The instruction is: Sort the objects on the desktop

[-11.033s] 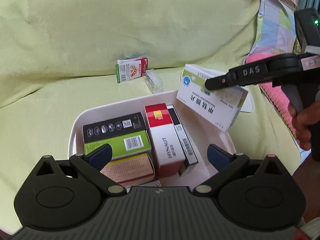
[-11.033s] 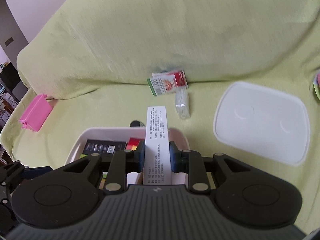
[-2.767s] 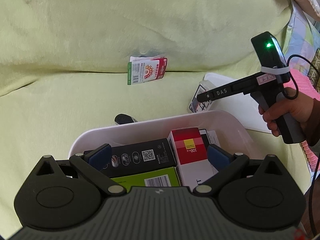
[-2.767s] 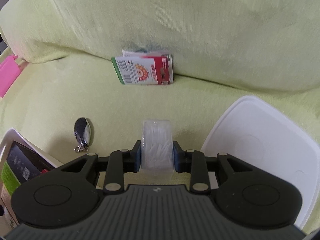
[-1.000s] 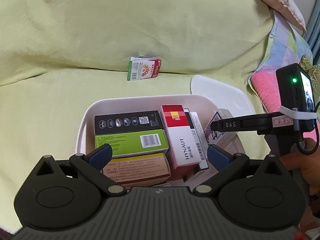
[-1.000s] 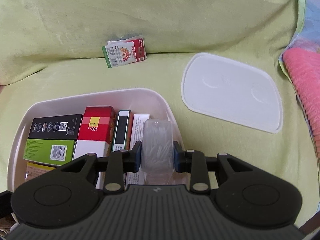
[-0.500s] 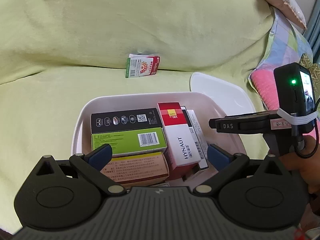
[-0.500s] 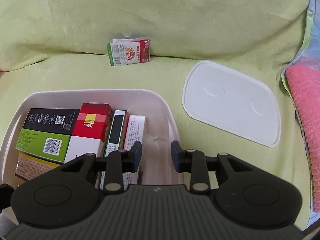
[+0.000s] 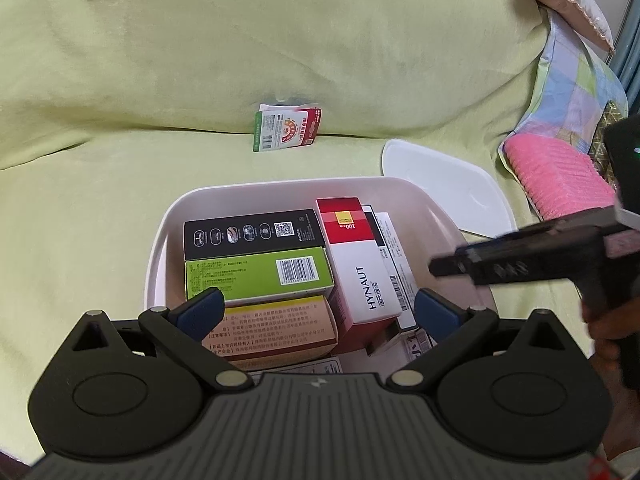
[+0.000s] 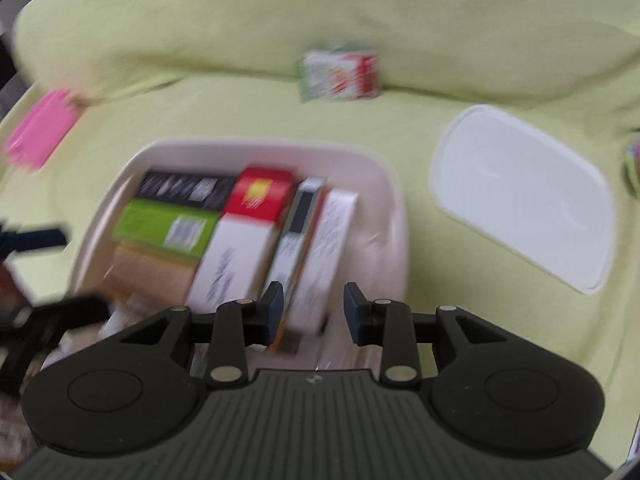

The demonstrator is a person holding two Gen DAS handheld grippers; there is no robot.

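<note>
— Where are you finding room? 
— Boxes [image 9: 256,264] are packing the white bin [image 9: 160,256]; only its right strip [image 10: 372,248] is lying open.
— And outside it? 
— The lid [image 10: 520,200] is blocking your right; the red-green packet [image 9: 286,128] is lying well apart.

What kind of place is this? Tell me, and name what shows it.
Most likely a home living room, with the sorting done on a sofa rather than a desk. The white bin of boxes sits on a soft seat under a yellow-green cover, with a patchwork cushion and a pink knit at one end.
</note>
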